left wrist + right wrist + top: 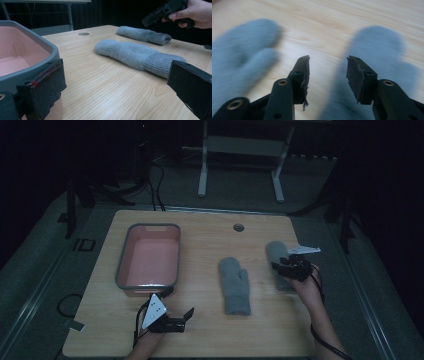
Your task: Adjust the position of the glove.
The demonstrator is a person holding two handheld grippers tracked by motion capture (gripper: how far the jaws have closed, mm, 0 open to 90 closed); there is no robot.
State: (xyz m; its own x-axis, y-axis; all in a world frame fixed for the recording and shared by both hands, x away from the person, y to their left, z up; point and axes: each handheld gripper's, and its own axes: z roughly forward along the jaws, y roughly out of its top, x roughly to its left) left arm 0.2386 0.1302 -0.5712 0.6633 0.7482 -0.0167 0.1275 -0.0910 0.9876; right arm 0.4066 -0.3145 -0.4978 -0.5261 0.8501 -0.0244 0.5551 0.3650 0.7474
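Both grey mittens (239,60) are smeared by motion blur in the right gripper view. The far mitten (278,260) is partly hidden under the right gripper (292,265). The pink tray (22,57) is cut off at the frame's left edge.

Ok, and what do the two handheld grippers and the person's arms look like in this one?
Both grippers are black with two flat, dark-padded jaws. The left gripper and right gripper each carry a pale grey three-cornered plate on top and trail a black cable. The pads look frayed at their edges. No sleeves show on the forearms.
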